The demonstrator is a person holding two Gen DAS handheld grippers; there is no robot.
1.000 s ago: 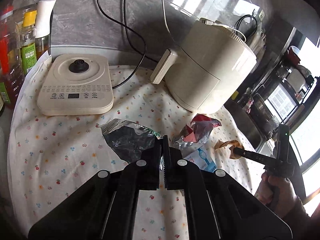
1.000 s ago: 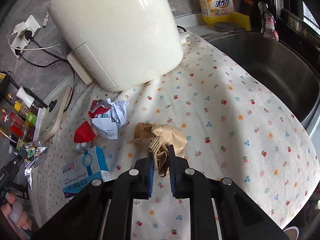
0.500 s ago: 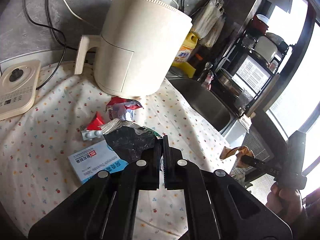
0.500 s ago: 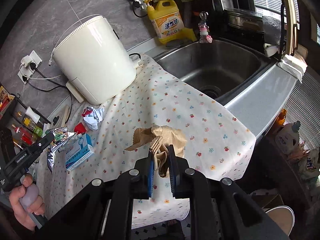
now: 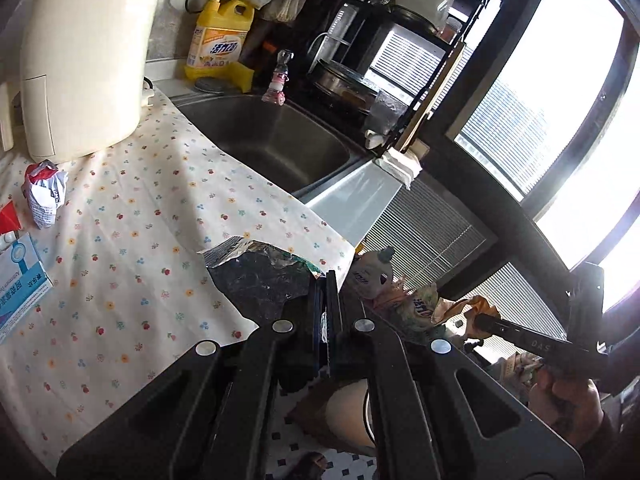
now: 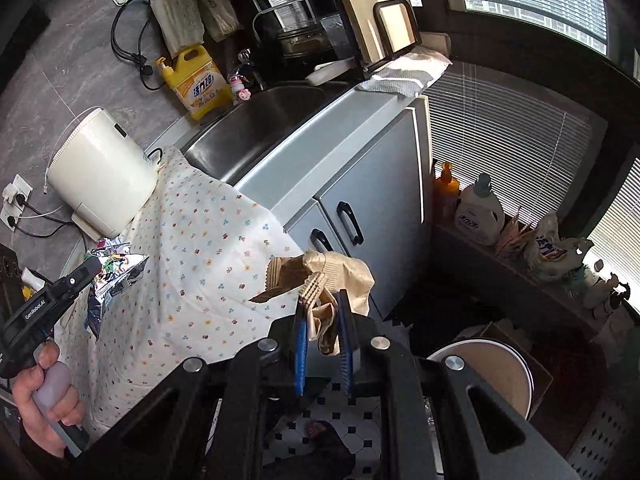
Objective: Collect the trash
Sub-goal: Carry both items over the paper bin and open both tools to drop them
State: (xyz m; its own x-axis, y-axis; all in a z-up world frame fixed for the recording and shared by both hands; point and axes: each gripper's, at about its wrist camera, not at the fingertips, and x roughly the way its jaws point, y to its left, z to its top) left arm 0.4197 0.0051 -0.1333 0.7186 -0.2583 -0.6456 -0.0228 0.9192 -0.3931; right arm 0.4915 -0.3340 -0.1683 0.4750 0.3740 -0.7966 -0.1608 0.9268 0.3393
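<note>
Left tongs (image 5: 324,300) clamped on foil wrapper (image 5: 260,276), right tongs (image 6: 322,320) clamped on crumpled brown paper (image 6: 320,276), off worktop (image 6: 208,240); thin pinches, likely to slip.

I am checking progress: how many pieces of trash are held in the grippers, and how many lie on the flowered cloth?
Held in grippers: 2 (silver foil wrapper, crumpled brown paper bag)
On cloth: 2 (crumpled red-and-white paper ball, blue-and-white cardboard box)
Total: 4
</note>
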